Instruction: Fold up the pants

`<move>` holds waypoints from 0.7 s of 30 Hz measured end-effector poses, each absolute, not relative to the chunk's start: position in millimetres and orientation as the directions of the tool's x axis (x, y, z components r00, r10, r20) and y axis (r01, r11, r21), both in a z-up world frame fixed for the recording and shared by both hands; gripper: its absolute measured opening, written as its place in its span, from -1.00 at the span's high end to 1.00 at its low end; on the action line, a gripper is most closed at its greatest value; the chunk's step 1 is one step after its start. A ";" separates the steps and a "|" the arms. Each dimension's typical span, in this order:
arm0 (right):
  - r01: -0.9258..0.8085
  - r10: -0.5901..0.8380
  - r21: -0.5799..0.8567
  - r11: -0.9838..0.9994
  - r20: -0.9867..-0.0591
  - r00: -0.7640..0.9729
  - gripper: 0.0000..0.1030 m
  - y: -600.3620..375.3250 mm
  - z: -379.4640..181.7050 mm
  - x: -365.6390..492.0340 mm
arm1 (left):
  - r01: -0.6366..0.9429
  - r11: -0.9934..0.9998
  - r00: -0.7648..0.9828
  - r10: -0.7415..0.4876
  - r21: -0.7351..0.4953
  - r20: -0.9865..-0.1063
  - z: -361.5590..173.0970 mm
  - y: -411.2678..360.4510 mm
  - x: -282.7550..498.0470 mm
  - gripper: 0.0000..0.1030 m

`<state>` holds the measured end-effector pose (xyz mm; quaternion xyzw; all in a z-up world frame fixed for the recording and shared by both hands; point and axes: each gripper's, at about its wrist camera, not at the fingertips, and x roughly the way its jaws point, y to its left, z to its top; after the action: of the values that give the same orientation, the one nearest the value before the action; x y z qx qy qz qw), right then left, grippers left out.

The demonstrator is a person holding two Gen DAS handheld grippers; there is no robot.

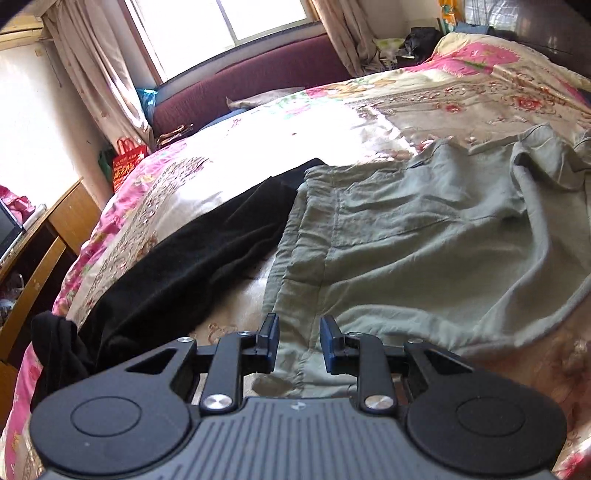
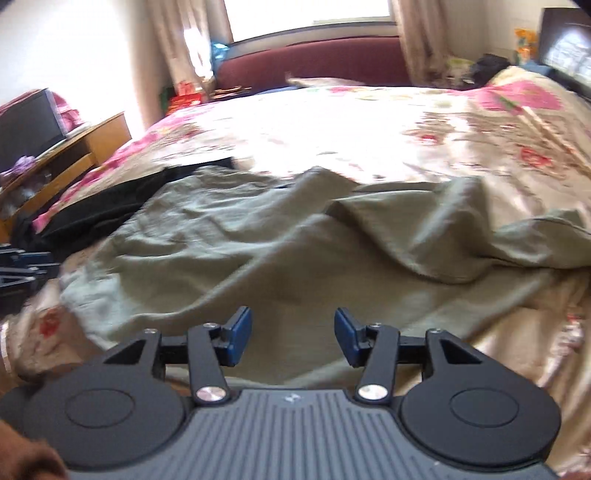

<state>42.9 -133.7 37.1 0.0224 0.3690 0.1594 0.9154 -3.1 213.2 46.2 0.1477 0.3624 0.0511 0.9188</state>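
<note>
Bed [image 1: 258, 155] with floral cover fills the room. Maroon sofa [image 1: 258, 77] stands beneath a bright window [image 1: 229, 22]; beige curtains [image 1: 96, 74] hang at both sides. Wooden desk [image 1: 48, 236] stands at left. Strong daylight.

Home bedroom, floral-quilted bed [image 1: 258, 155], curtained window [image 1: 221, 22]

- The pants [image 1: 424, 251] were matt, creased grey-green cloth.
- The bedspread [image 1: 461, 99] looked satiny, with a slight sheen.
- The black garment [image 1: 184, 258] looked soft and velvety.
</note>
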 end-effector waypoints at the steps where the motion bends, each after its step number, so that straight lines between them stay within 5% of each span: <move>1: -0.195 0.241 0.145 0.970 -0.679 0.693 -0.03 -155.1 34.0 51.4 | 0.038 0.953 0.739 0.177 0.302 -0.650 48.4 204.3 0.2 0.21; 6: 0.116 0.075 0.221 0.968 -0.700 0.710 -0.11 -259.5 21.1 97.7 | 0.237 0.941 0.740 -0.015 0.241 -0.672 42.7 132.0 32.4 0.20; 12: 0.348 0.048 0.420 0.838 -0.692 0.720 -0.16 -334.2 3.4 150.4 | 0.453 0.878 0.677 -0.228 0.153 -0.699 24.1 34.5 78.9 0.19; 13: 0.365 0.051 0.446 0.817 -0.687 0.724 -0.05 -339.9 1.5 156.9 | 0.483 0.864 0.664 -0.255 0.143 -0.703 21.6 22.0 85.4 0.19; 16: 0.357 0.093 0.508 0.784 -0.664 0.742 0.77 -352.8 0.4 180.4 | 0.545 0.828 0.640 -0.306 0.135 -0.705 16.5 -9.5 100.4 0.19; 17: 0.351 0.102 0.515 0.782 -0.661 0.743 0.90 -354.3 1.4 191.7 | 0.556 0.822 0.633 -0.319 0.126 -0.706 15.5 -16.9 106.6 0.19; 21: 0.308 0.116 0.515 0.800 -0.637 0.762 0.94 -357.0 17.5 238.3 | 0.574 0.815 0.600 -0.361 0.070 -0.714 12.4 -39.9 127.7 0.19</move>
<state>238.3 -357.0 17.5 0.3118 0.3407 -0.0542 0.8853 127.7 -39.9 12.4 0.1481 0.3599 -0.2652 0.8822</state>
